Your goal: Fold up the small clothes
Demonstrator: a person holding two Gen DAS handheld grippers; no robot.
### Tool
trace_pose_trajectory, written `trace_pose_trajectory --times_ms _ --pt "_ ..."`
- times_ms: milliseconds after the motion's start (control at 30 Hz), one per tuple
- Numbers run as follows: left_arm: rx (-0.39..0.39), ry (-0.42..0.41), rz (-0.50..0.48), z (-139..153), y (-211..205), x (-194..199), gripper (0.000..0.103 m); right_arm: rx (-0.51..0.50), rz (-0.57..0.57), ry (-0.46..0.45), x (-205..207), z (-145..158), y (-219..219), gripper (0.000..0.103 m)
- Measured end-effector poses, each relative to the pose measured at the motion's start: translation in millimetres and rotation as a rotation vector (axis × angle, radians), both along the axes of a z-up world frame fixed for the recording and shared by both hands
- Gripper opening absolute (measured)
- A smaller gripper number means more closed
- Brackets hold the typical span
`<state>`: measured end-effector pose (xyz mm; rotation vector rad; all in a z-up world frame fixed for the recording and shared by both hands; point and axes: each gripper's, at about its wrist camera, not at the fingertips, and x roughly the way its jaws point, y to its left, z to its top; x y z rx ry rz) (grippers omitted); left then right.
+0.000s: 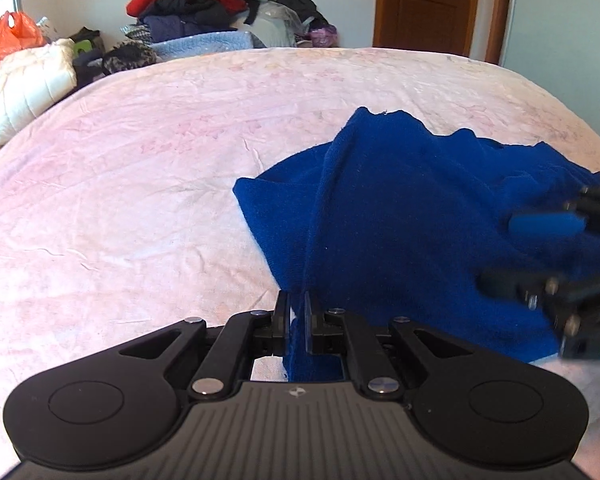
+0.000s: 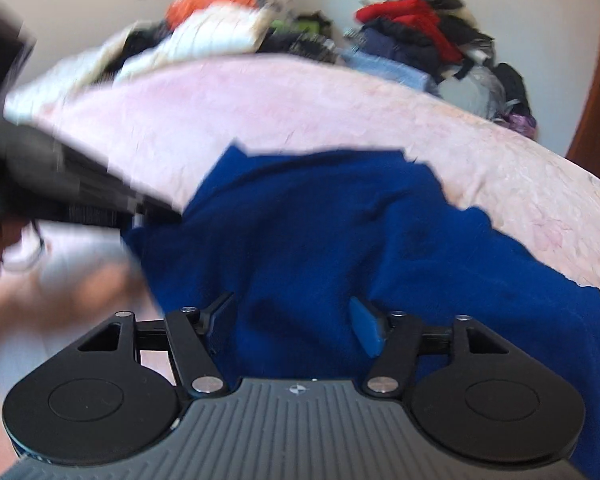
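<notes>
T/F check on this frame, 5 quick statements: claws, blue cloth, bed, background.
1. The left claw is shut on the blue cloth. True.
2. The right claw is clamped on the cloth. False: its jaws stand wide apart, with the cloth lying between them and not pinched.
3. The cloth lies flat and neatly folded. False: it is rumpled, with one part pulled up into a ridge toward the left claw.
4. The cloth rests on a pink bedspread. True.
5. The wall behind the bed is bare. False: a pile of clothes with a red garment on top is stacked there.
</notes>
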<state>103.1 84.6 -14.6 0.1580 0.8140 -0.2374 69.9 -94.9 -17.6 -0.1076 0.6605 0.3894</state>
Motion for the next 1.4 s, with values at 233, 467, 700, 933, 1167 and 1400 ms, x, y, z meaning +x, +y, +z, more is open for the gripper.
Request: trace_pose_trajectory --times_ms 233,467,700,933,1167,1400 --pt "0.129 -0.067 0.054 7 -14 -12 0.008 -0.026 -0.075 0.057 15 -33 -5 0.069" --pt "0.121 -0.067 0.105 15 -13 -8 0.008 -0.033 -0.092 0.006 0 -22 -1 0.070" --pt "0.135 -0.058 0.117 13 -14 -1 0.014 -0.032 -0.120 -0.002 4 -23 -5 0.076" --pt "0.131 -0.107 0.126 17 -8 9 0.067 -0.039 -0.101 -0.008 1 -21 0 0.077" --pt "-0.161 0.019 0.125 20 36 54 0.077 -0.176 0.023 -0.101 -26 -9 46 0.087" --pt "-0.520 0.277 0.062 -9 70 104 0.078 -0.501 0.093 -0.213 -55 -40 93 0.094"
